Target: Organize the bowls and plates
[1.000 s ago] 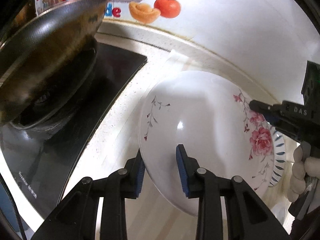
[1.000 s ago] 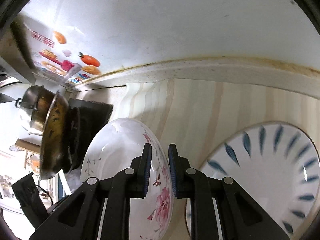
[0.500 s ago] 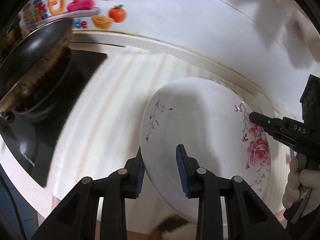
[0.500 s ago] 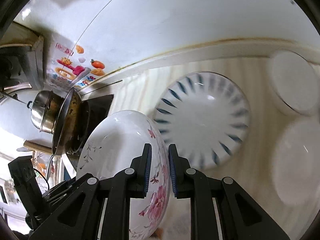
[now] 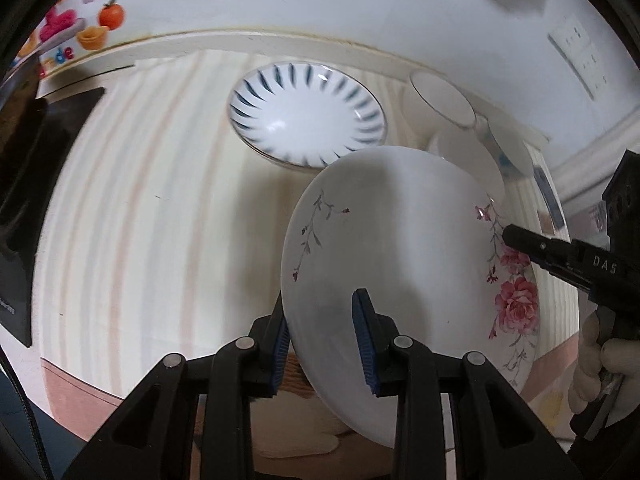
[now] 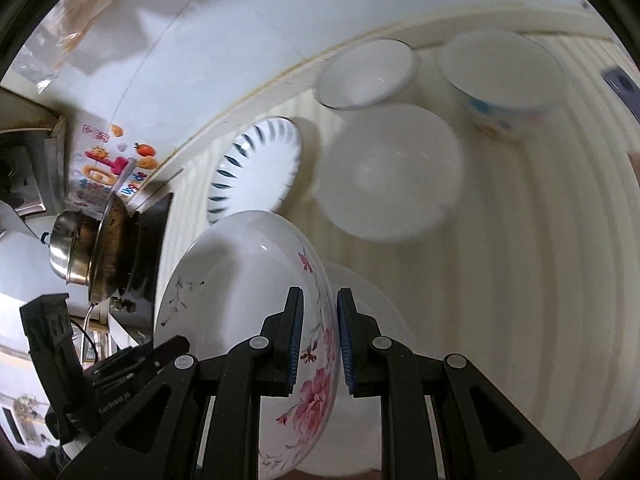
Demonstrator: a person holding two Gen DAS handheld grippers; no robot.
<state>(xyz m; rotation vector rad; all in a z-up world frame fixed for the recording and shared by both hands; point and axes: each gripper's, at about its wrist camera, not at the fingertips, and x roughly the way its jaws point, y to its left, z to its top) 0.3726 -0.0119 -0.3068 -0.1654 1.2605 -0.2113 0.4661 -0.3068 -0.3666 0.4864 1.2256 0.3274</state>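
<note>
Floral plate (image 5: pixel 400 264) is up off the tabletop (image 5: pixel 152 216), tilted on edge and carried between both tools: left hand-held gripper (image 5: pixel 322 344) has its blue pads either side of the near rim, right hand-held gripper (image 6: pixel 318 344) is pinched narrow on the opposite, rose-printed rim; both closed on the plate, neither free. Blue-dash plate (image 5: pixel 306 114) lies flat on the tabletop near the back wall, with nothing stacked on it. Off to its right: a plain white plate (image 6: pixel 394 172) and two bowls, one plain (image 6: pixel 366 72), one with blue and pink marks (image 6: pixel 500 80) (blurred, detail unclear), all standing separately, not nested. Another white dish (image 6: pixel 368 300) shows just behind the held plate; what it is, cannot tell. Judgement: sorting is early. One piece in transit, no stack formed yet; plates still to be piled together and bowls still to be nested.
</note>
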